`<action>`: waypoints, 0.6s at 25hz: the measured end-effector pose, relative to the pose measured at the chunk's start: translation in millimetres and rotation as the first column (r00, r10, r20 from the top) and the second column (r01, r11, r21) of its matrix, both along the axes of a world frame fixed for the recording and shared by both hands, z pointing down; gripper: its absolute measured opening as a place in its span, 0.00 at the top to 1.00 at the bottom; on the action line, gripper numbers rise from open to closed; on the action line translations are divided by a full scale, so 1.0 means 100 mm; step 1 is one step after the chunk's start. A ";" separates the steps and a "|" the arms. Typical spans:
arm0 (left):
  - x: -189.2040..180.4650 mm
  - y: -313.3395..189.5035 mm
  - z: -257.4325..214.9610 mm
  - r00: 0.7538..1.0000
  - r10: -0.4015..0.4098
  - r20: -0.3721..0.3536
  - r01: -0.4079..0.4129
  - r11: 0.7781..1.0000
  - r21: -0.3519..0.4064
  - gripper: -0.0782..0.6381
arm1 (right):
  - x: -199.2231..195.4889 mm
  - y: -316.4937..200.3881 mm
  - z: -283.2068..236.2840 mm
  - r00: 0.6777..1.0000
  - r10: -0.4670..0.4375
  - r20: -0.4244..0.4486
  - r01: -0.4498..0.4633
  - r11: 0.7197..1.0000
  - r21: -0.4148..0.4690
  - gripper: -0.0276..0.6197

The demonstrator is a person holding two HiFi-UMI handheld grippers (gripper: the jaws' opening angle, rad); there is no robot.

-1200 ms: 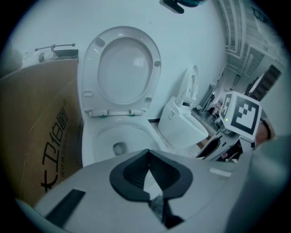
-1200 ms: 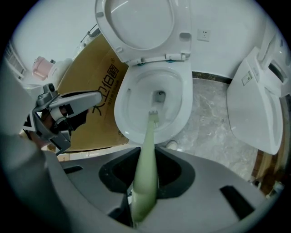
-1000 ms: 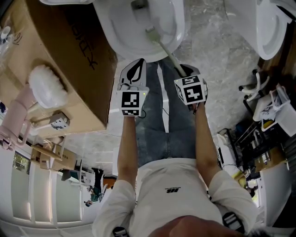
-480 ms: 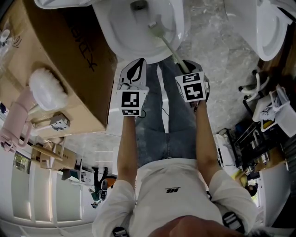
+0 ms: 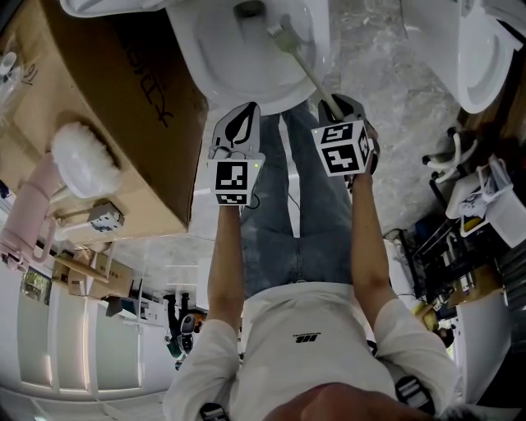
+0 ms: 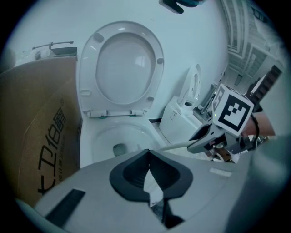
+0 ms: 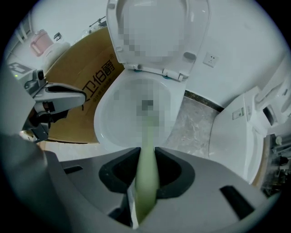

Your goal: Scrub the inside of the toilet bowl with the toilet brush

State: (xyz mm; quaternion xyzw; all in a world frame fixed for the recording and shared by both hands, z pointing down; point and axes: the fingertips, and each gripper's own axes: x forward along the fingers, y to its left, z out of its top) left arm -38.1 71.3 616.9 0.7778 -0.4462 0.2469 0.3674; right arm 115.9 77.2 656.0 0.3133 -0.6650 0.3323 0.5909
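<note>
Currently the right hand-held gripper (image 7: pixel 146 175) is clenched on the slim pale-green plastic toilet brush (image 5: pixel 306 67). The handle runs out between its jaws, and the brush head is down inside the white ceramic toilet bowl (image 5: pixel 209 49), near the dark drain (image 5: pixel 246 10). The left hand-held gripper (image 6: pixel 149 175) is clenched on nothing and hovers just short of the bowl's front rim, beside the brown cardboard box (image 5: pixel 107 99).

Risk: the handle looks thin and smooth, so hard scrubbing pressure could twist it or slide it in the jaws. A fast stroke could also flick water over the rim.

Compared with a second ago, the brush head sits further back, closer to the drain. The right hand-held gripper has pushed slightly forward, while the left has not moved.
</note>
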 end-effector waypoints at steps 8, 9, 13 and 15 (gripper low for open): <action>-0.02 -0.05 0.02 1.000 -0.016 0.001 0.016 1.000 -0.002 0.88 | 0.03 -0.27 0.04 0.997 -0.066 -0.037 0.068 0.996 0.065 0.82; -0.02 -0.06 0.03 1.000 -0.018 0.001 0.018 1.000 -0.004 0.88 | 0.03 -0.30 0.04 0.996 -0.075 -0.043 0.078 0.994 0.075 0.82; -0.02 -0.06 0.05 1.000 -0.021 0.000 0.021 1.000 -0.009 0.88 | 0.01 -0.44 0.05 0.993 -0.097 -0.061 0.103 0.988 0.114 0.82; -0.02 -0.07 0.05 1.000 -0.020 0.000 0.020 1.000 -0.009 0.88 | -0.01 -0.51 0.04 0.994 -0.088 -0.059 0.095 0.987 0.132 0.82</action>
